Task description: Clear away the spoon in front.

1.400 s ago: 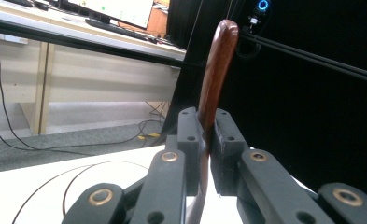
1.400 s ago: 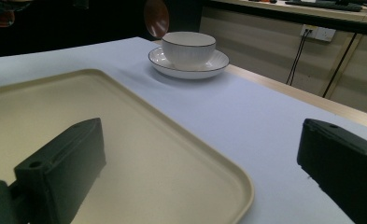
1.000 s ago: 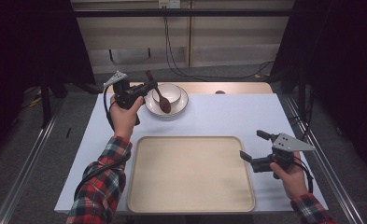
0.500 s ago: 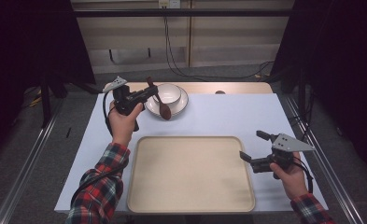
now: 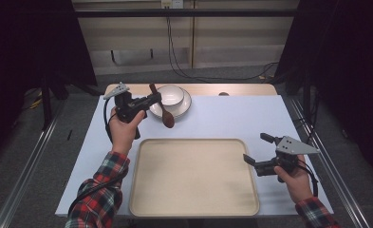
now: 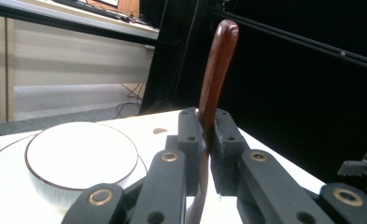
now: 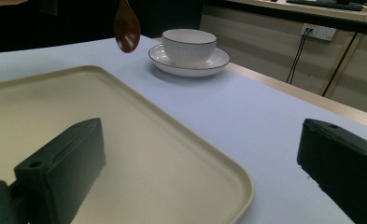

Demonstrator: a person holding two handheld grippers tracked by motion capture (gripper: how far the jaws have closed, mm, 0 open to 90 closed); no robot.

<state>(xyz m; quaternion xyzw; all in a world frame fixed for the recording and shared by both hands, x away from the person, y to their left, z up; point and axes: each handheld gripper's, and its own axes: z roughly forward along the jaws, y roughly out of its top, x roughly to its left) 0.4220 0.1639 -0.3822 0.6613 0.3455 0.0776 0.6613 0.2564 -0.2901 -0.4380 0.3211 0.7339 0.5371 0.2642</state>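
My left gripper is shut on the handle of a brown wooden spoon and holds it in the air at the table's far left. The spoon's bowl end hangs down just in front of a white bowl that stands on a white saucer. In the left gripper view the handle rises between the closed jaws, with the bowl to the left. A beige tray lies at the near middle. My right gripper stands open at the tray's right edge with nothing between its fingers.
A pale blue mat covers the table, and bare wood shows at the far edge. In the right gripper view the tray's rim lies between the jaws, with the spoon, bowl and saucer beyond.
My left gripper has shifted a little toward the tray with the spoon, so the spoon's bowl end now hangs in front of the saucer. The right gripper has not moved.
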